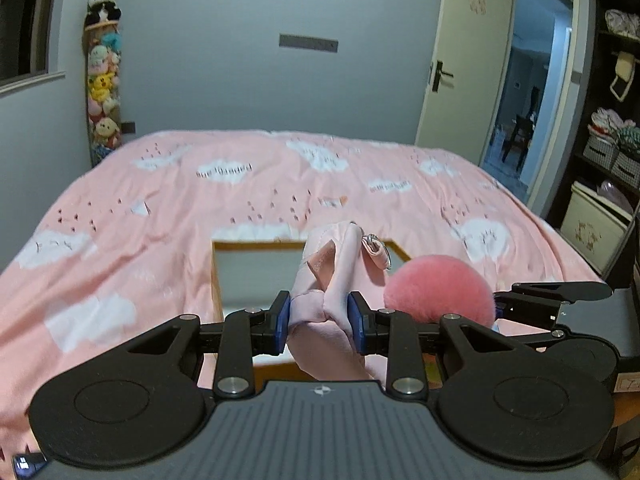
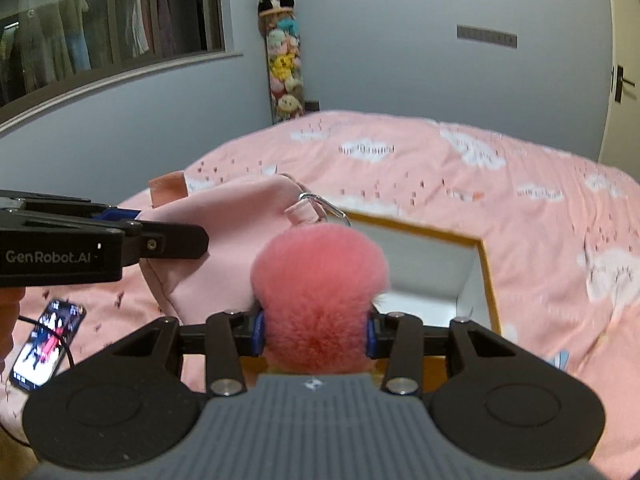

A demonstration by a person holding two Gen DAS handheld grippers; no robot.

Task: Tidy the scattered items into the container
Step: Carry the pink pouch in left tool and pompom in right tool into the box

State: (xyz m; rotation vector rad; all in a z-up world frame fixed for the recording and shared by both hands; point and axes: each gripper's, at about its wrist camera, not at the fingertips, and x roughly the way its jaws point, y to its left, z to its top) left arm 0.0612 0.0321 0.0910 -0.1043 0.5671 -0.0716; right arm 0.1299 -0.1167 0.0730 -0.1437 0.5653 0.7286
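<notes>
Two tools hover above the box (image 2: 486,264): left tool (image 1: 320,322) pinches a pink pouch (image 1: 332,268), right tool (image 2: 316,330) pinches a pink pompom (image 2: 318,280).

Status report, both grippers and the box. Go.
Left gripper shut on pink fabric pouch. Right gripper shut on pink pompom. Both over the open box on the bed. Nothing in the way.
</notes>
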